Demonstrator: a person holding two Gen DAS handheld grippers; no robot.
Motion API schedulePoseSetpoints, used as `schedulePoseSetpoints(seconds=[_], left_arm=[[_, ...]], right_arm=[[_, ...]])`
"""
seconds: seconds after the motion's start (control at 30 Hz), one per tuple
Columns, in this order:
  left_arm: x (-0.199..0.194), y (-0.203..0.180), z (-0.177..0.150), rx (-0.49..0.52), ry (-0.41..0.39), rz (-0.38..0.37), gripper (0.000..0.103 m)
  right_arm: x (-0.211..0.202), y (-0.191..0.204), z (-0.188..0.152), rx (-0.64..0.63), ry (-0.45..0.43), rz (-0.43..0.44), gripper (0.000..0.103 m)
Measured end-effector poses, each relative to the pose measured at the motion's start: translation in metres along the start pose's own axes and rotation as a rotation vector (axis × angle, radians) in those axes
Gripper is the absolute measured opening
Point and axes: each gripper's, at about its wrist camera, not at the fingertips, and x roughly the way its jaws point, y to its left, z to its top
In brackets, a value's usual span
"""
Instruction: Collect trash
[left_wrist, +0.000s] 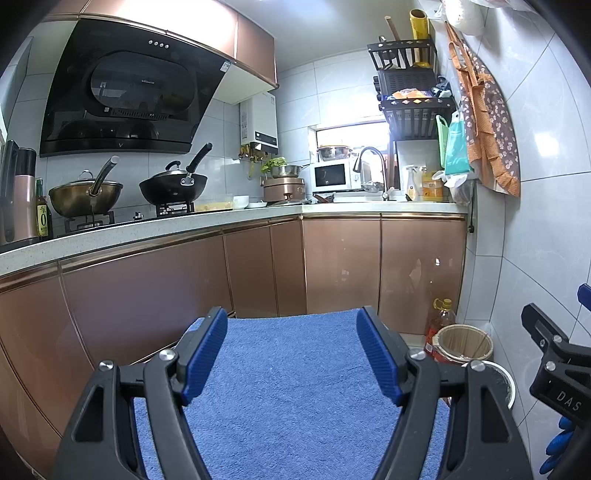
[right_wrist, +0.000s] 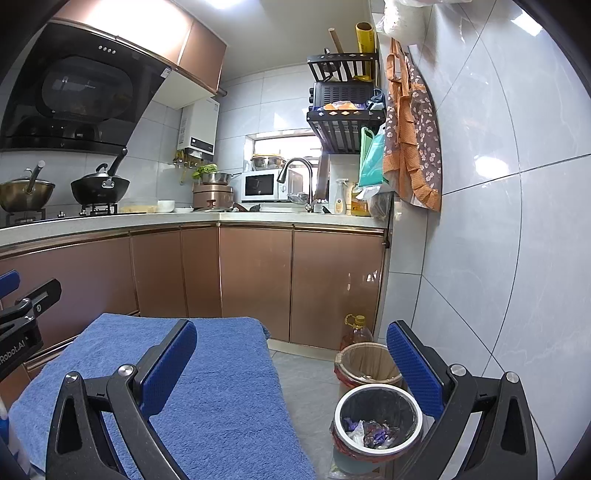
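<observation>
My left gripper (left_wrist: 291, 347) is open and empty above a blue towel (left_wrist: 295, 398) that covers a raised surface. My right gripper (right_wrist: 291, 358) is open and empty, over the towel's right edge (right_wrist: 221, 387). A round silver-rimmed trash bin (right_wrist: 378, 421) with a black liner stands on the floor between the right fingers; crumpled wrappers (right_wrist: 373, 432) lie inside it. A second bin with a brown liner (right_wrist: 369, 363) stands behind it, also in the left wrist view (left_wrist: 463, 343). The right gripper shows at the right edge of the left view (left_wrist: 554, 365).
Copper cabinet doors (left_wrist: 332, 266) run under an L-shaped white counter (left_wrist: 221, 218) with woks, a microwave (left_wrist: 330, 176) and a sink tap. An oil bottle (right_wrist: 356, 330) stands on the floor by the bins. A tiled wall (right_wrist: 498, 240) with a hanging apron is on the right.
</observation>
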Motion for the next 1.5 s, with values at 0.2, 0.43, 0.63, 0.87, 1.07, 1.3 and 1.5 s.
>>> schedulePoseSetpoints(seconds=[0.2,0.43,0.63,0.87,1.07,1.3,1.5], left_arm=[[0.0002,0.0002,0.0001,0.0,-0.002,-0.001,0.071],[-0.0011,-0.0011,-0.0007,0.001,-0.001,0.0,0.071],[0.0013,0.0001,-0.0023,-0.002,0.014,-0.016,0.071],[0.0035,0.0004,-0.0047,0.002,0.025,-0.026,0.071],[0.0041,0.0004,-0.0038,0.003,0.026,-0.029,0.071],[0.0041,-0.0003,-0.0033,0.007,0.023,-0.031,0.071],[0.0054,0.0004,-0.0039,0.01,0.027,-0.038,0.071]], right_arm=[[-0.0007,0.0005,0.0016,0.004,-0.004,-0.007,0.103],[-0.0011,0.0019,0.0016,0.005,-0.003,-0.01,0.103],[0.0014,0.0008,0.0004,0.003,0.002,-0.006,0.103],[0.003,0.0005,-0.0008,0.003,0.004,-0.005,0.103],[0.004,0.0009,-0.0021,0.004,0.004,-0.007,0.103],[0.0044,-0.0003,-0.0019,0.002,0.004,-0.004,0.103],[0.0038,0.0013,-0.0017,0.003,0.005,-0.007,0.103]])
